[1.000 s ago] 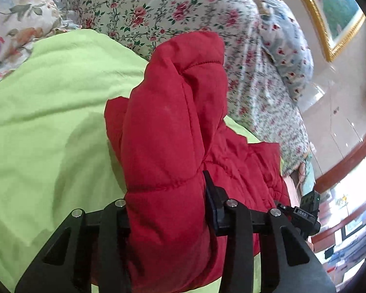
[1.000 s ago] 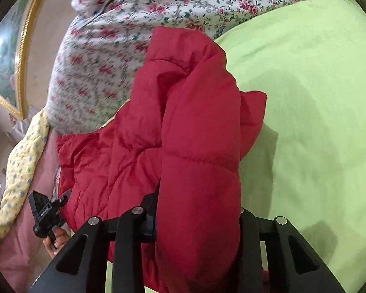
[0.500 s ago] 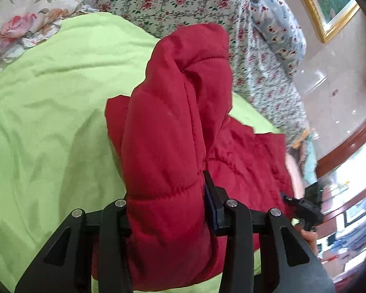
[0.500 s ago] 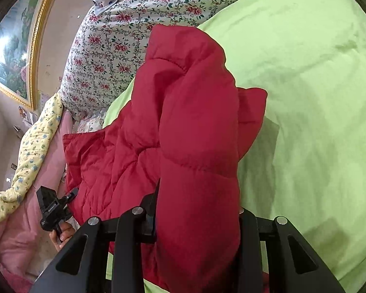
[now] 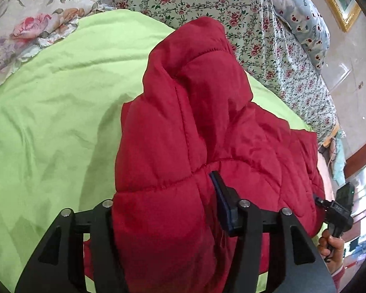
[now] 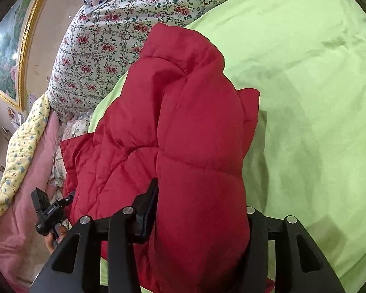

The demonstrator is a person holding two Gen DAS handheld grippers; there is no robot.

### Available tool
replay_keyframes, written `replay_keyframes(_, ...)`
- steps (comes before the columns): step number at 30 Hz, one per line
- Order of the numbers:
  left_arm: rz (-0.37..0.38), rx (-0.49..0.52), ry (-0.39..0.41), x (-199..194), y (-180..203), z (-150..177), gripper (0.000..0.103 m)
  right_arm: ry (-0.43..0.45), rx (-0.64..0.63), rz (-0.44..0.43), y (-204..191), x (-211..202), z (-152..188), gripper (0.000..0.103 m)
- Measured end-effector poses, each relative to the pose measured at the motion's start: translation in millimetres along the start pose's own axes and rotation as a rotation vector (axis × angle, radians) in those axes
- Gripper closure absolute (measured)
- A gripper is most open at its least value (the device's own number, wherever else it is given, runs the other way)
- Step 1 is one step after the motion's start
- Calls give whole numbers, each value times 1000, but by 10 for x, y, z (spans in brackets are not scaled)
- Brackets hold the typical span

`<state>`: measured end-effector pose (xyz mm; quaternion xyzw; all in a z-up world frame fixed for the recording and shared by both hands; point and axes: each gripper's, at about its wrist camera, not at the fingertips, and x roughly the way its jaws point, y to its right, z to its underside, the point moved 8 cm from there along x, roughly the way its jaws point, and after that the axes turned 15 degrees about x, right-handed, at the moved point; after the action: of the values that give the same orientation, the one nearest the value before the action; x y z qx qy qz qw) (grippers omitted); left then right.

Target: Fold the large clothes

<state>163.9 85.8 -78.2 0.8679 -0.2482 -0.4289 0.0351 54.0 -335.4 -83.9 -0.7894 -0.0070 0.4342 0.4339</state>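
Both grippers have come lower and farther over the bed since the earlier frames, and their jaws have just been opening. From the left wrist, the left gripper [image 5: 168, 210] straddles a puffed fold of the red quilted jacket [image 5: 183, 122]; the blue pad at 3 o'clock stands just clear of the cloth, so the grip looks released. The jacket lies on the lime-green sheet [image 5: 48, 109], toward the 1 o'clock floral bedding. From the right wrist, the right gripper [image 6: 202, 210] likewise spans the fold, loosened. To finish well, both should probably draw straight back together, so the thick fold settles flat without dragging.
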Motion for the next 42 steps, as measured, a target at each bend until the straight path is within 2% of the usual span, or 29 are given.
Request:
replay_keyframes(5, -53, 15, 8, 36, 49, -61, 48, 12, 3, 12, 60, 4, 3, 54)
replay_keyframes(7, -76, 30, 0, 56, 53, -81, 45, 14, 11, 20, 81, -6, -1, 48)
replay_keyframes(10, -130, 34, -12, 5, 19, -97, 29, 43, -19, 79, 57, -86, -9, 40)
replay_keyframes(11, -144, 35, -8, -35, 6, -102, 27, 62, -46, 109, 19, -134, -17, 39)
replay_keyframes(13, -184, 36, 2, -114, -25, -108, 20, 124, -100, 163, -38, -251, -67, 24)
replay_keyframes(16, -264, 47, 53, -295, -43, -164, 19, 218, -174, 230, -132, -420, -157, 18)
replay_keyframes(19, -335, 62, 99, -425, -21, -236, 19, 255, -216, 252, -230, -460, -223, 11)
replay_keyframes(22, -314, 80, 112, -422, 30, -307, 18, 253, -269, 270, -365, -366, -267, 8)
replay_keyframes(25, -260, 107, 58, -223, 103, -328, 18, 241, -309, 294, -448, -223, -292, 8)
replay_keyframes(29, -246, 162, -9, 68, 197, -330, 18, 206, -330, 329, -509, -15, -307, 8)
replay_keyframes(30, -250, 176, -9, 90, 236, -329, 25, 197, -337, 331, -527, 43, -305, 8)
replay_keyframes(31, -253, 197, -10, 121, 274, -324, 39, 193, -350, 339, -549, 79, -293, 11)
replay_keyframes(32, -258, 210, -13, 136, 290, -318, 45, 196, -367, 349, -575, 103, -283, 16)
replay_keyframes(33, -261, 220, -13, 142, 297, -318, 54, 200, -383, 368, -585, 119, -271, 31)
replay_keyframes(34, -252, 228, -12, 145, 312, -322, 64, 207, -396, 395, -582, 133, -260, 52)
replay_keyframes(35, -250, 236, -10, 135, 328, -329, 69, 222, -402, 421, -566, 132, -266, 63)
replay_keyframes(36, -254, 248, -5, 122, 335, -344, 78, 233, -404, 439, -552, 125, -279, 81)
replay_keyframes(39, -227, 256, 15, 88, 383, -405, 85, 239, -388, 410, -524, 63, -302, 91)
replay_keyframes(42, -196, 254, 57, 25, 451, -582, 87, 275, -372, 370, -553, -71, -341, 93)
